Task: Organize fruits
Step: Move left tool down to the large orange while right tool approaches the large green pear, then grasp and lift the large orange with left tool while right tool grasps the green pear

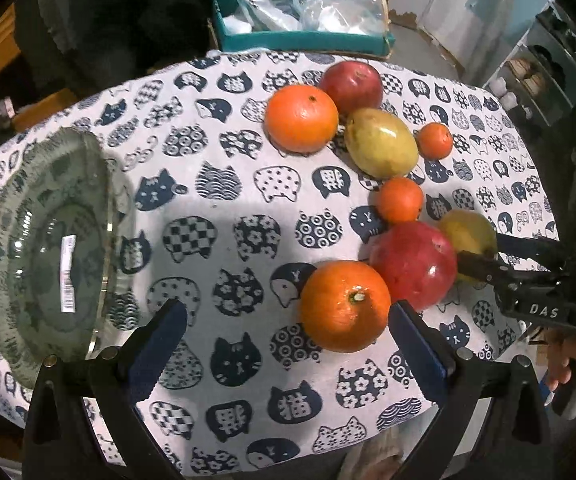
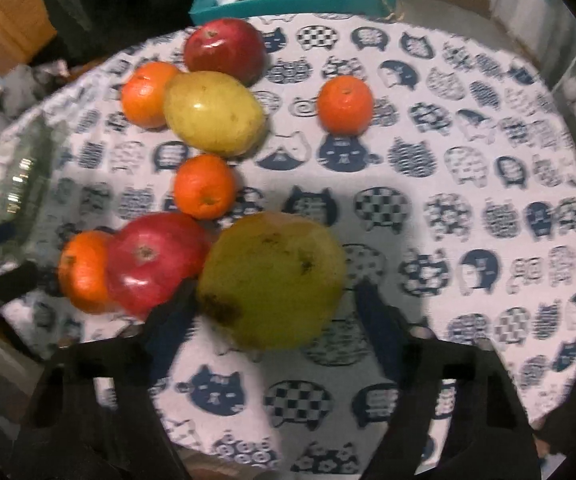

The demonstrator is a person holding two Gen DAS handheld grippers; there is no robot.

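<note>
A round table (image 1: 247,208) is covered by a cat-print cloth; the left gripper's (image 1: 288,344) jaws are spread, the right gripper's (image 2: 275,312) half-spread about a mango (image 2: 271,276).

Open cloth (image 1: 223,208) between glass bowl (image 1: 47,240) and fruit cluster, wide enough for a gripper. Near orange (image 1: 344,306) pressed against red apple (image 1: 414,264), no gap there. Yellow-green mango (image 2: 271,280) hemmed by that apple on its left; bare cloth on its right. Small tangerine (image 2: 345,105) well apart from the rest, clear all round. Teal box (image 1: 304,42) beyond the table's far edge.
</note>
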